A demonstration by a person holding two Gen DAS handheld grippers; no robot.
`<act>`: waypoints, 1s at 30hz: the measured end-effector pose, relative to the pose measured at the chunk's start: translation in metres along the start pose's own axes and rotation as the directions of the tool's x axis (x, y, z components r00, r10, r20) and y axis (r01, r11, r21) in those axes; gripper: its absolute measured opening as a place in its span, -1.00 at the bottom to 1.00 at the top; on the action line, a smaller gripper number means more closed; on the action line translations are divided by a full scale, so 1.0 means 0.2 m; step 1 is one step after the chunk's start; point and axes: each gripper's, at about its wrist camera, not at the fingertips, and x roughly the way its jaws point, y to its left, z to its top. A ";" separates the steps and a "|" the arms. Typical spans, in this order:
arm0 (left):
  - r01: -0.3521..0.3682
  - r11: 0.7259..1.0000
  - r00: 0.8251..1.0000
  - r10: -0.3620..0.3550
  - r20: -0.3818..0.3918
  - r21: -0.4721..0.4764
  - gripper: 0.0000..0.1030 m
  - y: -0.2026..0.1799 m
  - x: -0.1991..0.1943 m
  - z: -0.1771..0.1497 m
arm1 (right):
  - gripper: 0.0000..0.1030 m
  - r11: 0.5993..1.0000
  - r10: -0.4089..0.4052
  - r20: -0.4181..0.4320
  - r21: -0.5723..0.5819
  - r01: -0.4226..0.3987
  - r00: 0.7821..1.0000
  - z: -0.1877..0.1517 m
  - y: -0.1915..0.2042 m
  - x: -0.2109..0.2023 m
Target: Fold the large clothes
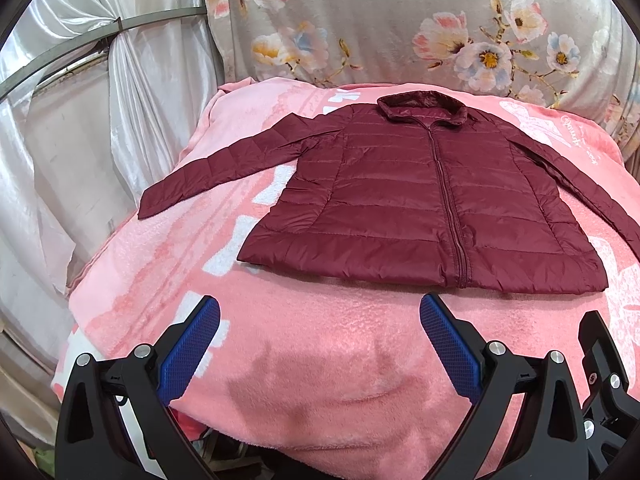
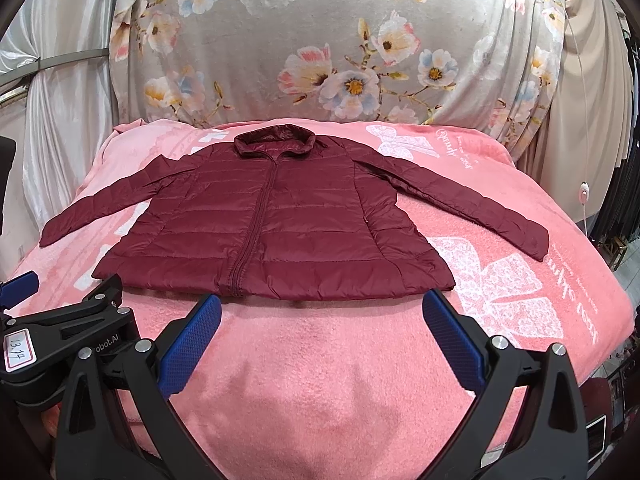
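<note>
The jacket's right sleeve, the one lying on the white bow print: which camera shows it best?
The right wrist view: the right sleeve lies whole, shoulder to cuff, on the pink blanket. In the left wrist view the same sleeve runs off the picture's edge, cuff unseen.

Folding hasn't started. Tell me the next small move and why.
Probably take the left gripper to the left sleeve's cuff. The jacket lies flat, zipped, sleeves spread; both grippers, the right gripper too, are open, short of the hem.

We see a pink fleece blanket (image 2: 320, 360) underneath; a floral cloth (image 2: 320, 40) hangs at twelve o'clock, and white satin curtains (image 1: 80, 120) hang at nine o'clock.
</note>
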 end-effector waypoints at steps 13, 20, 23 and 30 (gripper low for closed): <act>-0.005 1.000 1.000 0.005 0.004 0.009 0.90 -0.02 0.06 0.05 | 0.91 1.000 0.023 -0.012 0.013 -0.022 1.000 0.00 0.00 0.10; 0.057 0.998 0.998 -0.057 -0.010 0.035 0.90 -0.05 0.17 0.06 | 0.91 0.996 0.071 -0.037 0.065 -0.068 0.997 0.02 -0.10 0.22; 0.110 0.994 0.992 -0.108 -0.066 0.027 0.90 -0.06 0.25 0.07 | 0.91 0.990 0.049 -0.027 0.131 -0.045 0.998 0.04 -0.24 0.29; 0.116 0.993 0.987 -0.116 -0.111 -0.007 0.89 -0.07 0.43 0.08 | 0.91 0.959 -0.121 0.056 0.263 0.102 0.991 0.04 -0.65 0.45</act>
